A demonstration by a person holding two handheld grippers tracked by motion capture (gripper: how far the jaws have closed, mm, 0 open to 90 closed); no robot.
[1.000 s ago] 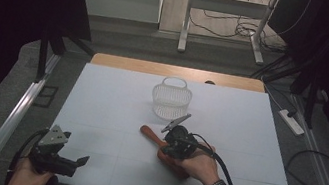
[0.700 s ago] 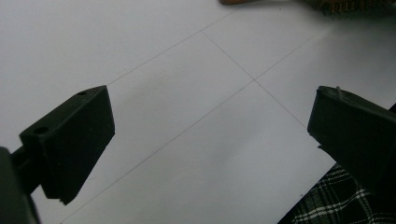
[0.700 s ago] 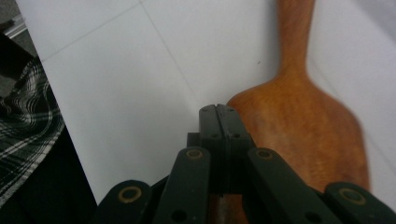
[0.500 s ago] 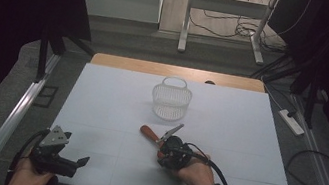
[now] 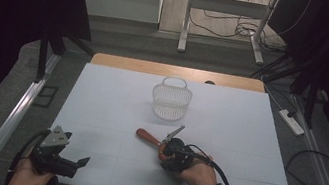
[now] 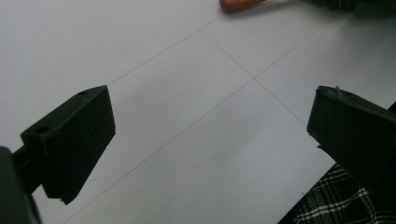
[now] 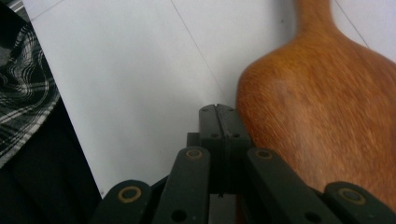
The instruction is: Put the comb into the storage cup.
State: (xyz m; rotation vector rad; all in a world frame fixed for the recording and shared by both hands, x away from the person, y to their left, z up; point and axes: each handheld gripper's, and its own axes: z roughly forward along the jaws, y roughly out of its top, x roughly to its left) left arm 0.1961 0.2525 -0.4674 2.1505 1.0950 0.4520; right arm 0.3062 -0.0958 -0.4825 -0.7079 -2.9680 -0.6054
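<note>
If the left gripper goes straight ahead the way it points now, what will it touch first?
Probably the bare white table, since the left gripper points down at it with open jaws. Farther along that line lies the end of the wooden spoon; depth is hard to judge.

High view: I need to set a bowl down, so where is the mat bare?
Free: the left half of the white mat, between the basket and the left gripper, and the right side past the right gripper. Crowded: the centre, where the wooden paddle lies beside that gripper.
</note>
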